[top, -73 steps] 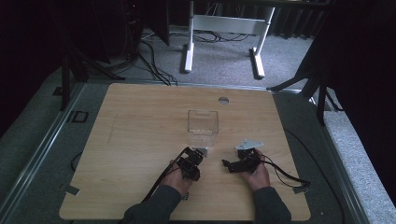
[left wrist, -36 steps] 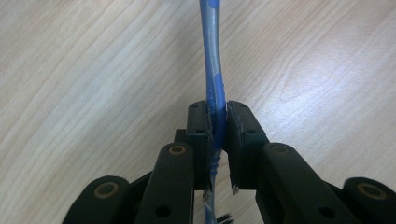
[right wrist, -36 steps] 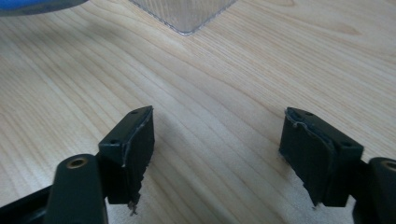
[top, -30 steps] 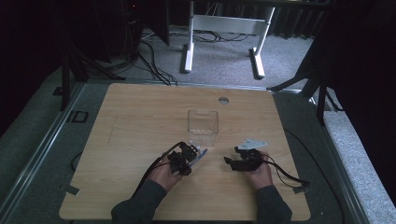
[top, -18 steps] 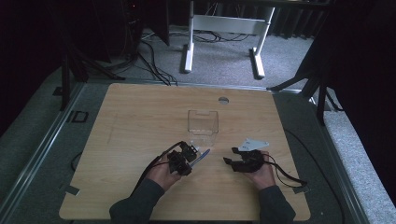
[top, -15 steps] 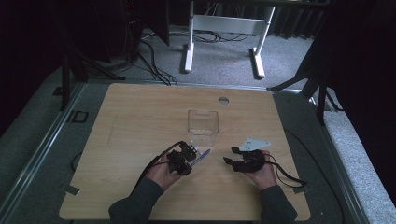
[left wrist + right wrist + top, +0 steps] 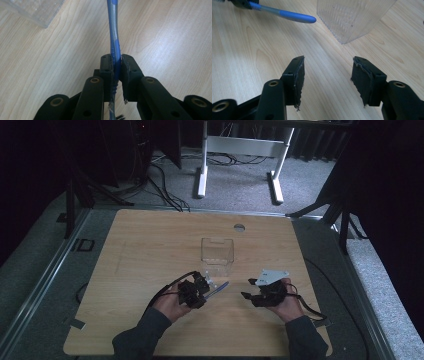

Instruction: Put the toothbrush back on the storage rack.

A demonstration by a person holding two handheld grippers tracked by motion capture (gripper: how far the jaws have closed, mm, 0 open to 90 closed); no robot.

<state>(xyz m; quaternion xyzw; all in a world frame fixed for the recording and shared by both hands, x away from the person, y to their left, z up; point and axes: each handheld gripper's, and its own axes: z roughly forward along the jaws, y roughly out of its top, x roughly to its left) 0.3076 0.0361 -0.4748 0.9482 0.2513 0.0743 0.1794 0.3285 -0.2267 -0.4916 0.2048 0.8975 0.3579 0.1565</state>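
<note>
A blue and grey toothbrush (image 7: 113, 30) is clamped by its handle in my left gripper (image 7: 116, 58), which is shut on it; bristles show low down between the jaws. In the high view the left gripper (image 7: 202, 287) holds the toothbrush (image 7: 219, 290) with its handle end pointing right, just in front of a clear plastic container (image 7: 217, 252). My right gripper (image 7: 328, 62) is open over bare wood with nothing between its jaws, which have just been closing a little. From there the toothbrush handle (image 7: 287, 13) and the container (image 7: 352, 17) lie ahead. The right gripper (image 7: 247, 296) is to the right of the toothbrush's tip.
The wooden table (image 7: 150, 245) has a small round hole (image 7: 239, 227) near its far edge. A cable (image 7: 315, 307) trails from the right gripper to the table's right edge. A white desk frame (image 7: 240, 150) stands on the carpet beyond.
The left hand has drawn slightly left and back from the container with the toothbrush. The right gripper has risen a little off the table.
</note>
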